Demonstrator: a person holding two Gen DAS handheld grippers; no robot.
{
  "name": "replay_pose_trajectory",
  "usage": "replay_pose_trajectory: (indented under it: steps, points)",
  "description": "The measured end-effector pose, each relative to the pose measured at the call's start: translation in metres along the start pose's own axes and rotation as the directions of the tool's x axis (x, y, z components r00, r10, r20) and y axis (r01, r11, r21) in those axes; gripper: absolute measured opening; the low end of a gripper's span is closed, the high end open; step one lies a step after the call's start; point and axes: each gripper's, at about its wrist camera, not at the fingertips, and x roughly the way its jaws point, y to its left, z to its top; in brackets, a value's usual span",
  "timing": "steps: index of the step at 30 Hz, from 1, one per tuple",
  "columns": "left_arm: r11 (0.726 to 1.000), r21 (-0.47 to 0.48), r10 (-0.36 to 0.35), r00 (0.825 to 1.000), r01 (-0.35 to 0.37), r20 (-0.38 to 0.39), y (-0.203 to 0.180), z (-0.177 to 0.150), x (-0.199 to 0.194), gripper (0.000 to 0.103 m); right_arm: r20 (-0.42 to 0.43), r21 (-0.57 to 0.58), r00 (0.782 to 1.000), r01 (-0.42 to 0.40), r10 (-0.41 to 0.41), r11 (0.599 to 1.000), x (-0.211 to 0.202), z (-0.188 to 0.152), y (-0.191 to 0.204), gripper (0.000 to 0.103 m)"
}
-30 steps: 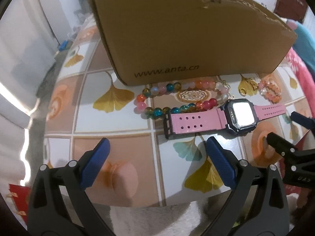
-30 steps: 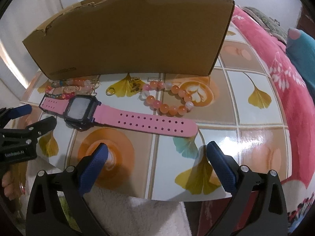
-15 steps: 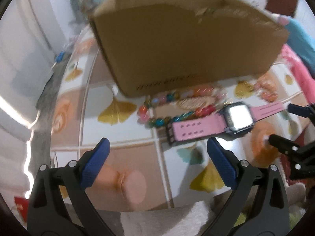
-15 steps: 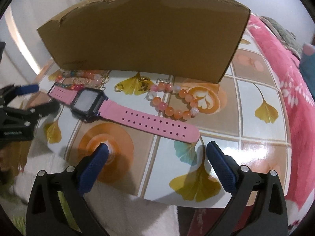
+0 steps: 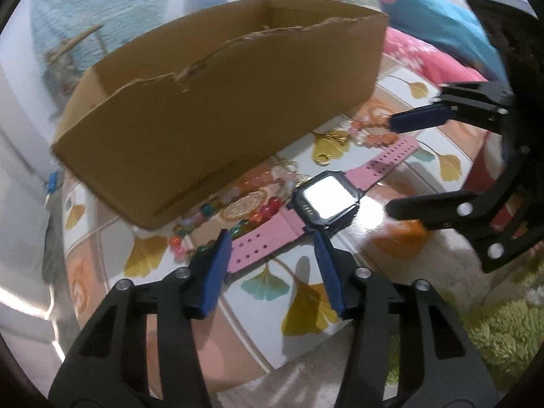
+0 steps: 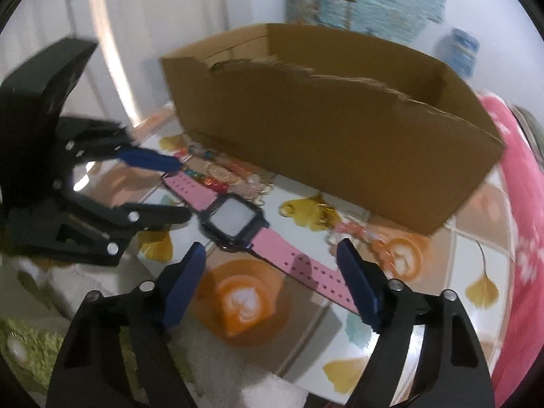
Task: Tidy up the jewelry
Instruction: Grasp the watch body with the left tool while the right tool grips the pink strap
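The pink watch [image 5: 307,209] lies flat on the tiled tabletop [image 5: 112,282], face up, its dark case between two outstretched strap halves; it sits just in front of the cardboard box [image 5: 217,108], apart from the box wall. My left gripper [image 5: 272,241] is spread wide — one blue pad on either side of the near strap half, neither pad pressing it as far as I can tell; it holds nothing. My right gripper [image 6: 272,255] is likewise wide apart; its fingers straddle the other strap half just beyond the case, and nothing is clamped.

Between the watch and the box lies a multicolored bead bracelet [image 5: 217,217], one side of its loop touching or tucked under the strap near my left pads; contact cannot be confirmed through the blur. An orange bead bracelet [image 6: 370,238] rests close to the box, near the far strap end; a small gold clasp piece [image 6: 316,216] lies between the two bracelets.

The box is open-topped, its front wall torn along the upper edge; its interior floor is not visible. A pink blanket [image 6: 523,204] borders the table on my right side — a green rug [image 5: 503,333] lies below the table edge.
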Motion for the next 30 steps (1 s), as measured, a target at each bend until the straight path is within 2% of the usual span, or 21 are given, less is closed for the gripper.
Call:
replay_pose_trajectory:
  steps: [2,4,7,9,16,23,26,28,30]
  points:
    - [0.999,0.014,-0.047,0.999,0.047,-0.014,0.003,0.004,0.006,0.048,-0.013,-0.050,1.000,-0.018,0.017,0.999,0.006,-0.001,0.006,0.064]
    - [0.997,0.031,-0.071,0.997,0.072,-0.029,0.007,0.009,0.012,0.048,-0.023,-0.085,0.999,-0.050,0.048,0.995,0.011,-0.001,0.009,0.057]
    - [0.994,0.055,-0.096,0.994,0.098,-0.048,0.007,0.013,0.018,0.048,-0.039,-0.144,0.996,-0.085,0.081,0.986,0.020,0.004,0.010,0.054]
    - [0.991,0.064,-0.111,0.992,0.114,-0.055,0.008,0.013,0.022,0.048,-0.048,-0.170,0.994,-0.100,0.093,0.980,0.024,0.006,0.009,0.048]
    - [0.987,0.043,-0.150,0.985,0.154,-0.084,0.010,0.019,0.032,0.048,-0.092,-0.192,0.980,-0.193,0.178,0.962,0.029,0.006,0.005,0.044]
    - [0.971,-0.001,-0.238,0.962,0.240,-0.131,-0.005,0.009,0.024,0.048,-0.141,-0.246,0.965,-0.249,0.219,0.937,0.019,-0.003,0.012,0.043]
    - [0.976,0.031,-0.209,0.969,0.215,-0.136,-0.019,0.005,0.018,0.049,-0.156,-0.244,0.959,-0.271,0.238,0.931,0.016,-0.008,0.014,0.043]
    - [0.980,0.059,-0.182,0.975,0.191,-0.131,-0.025,0.004,0.017,0.051,-0.163,-0.202,0.949,-0.298,0.268,0.933,0.016,-0.006,0.009,0.043]
    - [0.981,0.095,-0.157,0.980,0.169,-0.119,-0.031,0.006,0.017,0.055,-0.175,-0.114,0.926,-0.357,0.336,0.927,0.019,-0.002,-0.004,0.043]
